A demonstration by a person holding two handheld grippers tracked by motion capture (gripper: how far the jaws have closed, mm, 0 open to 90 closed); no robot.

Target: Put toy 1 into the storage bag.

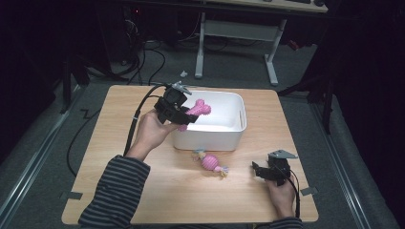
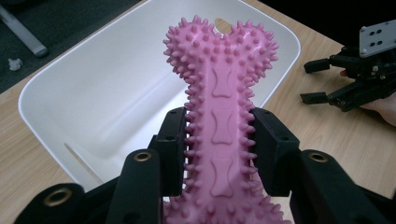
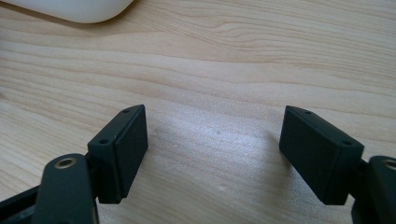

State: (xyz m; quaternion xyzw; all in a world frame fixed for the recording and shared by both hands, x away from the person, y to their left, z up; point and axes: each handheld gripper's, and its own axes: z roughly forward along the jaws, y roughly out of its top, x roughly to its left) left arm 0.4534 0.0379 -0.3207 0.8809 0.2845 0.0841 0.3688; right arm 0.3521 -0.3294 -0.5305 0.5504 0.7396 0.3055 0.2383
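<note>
This looks like a lab or recording room, not a home. A small pale wooden surface stands alone on grey carpet in dim light, tape tabs at its near corners. At 12 o'clock a white-legged desk stands behind it; at 11 o'clock, black cables tangle across the floor.

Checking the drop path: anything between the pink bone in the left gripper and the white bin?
Nothing visible. The left gripper holds the pink spiky bone over the white bin, and the bin floor under it is bare. The right gripper rests on the table, apart from the bin.
</note>
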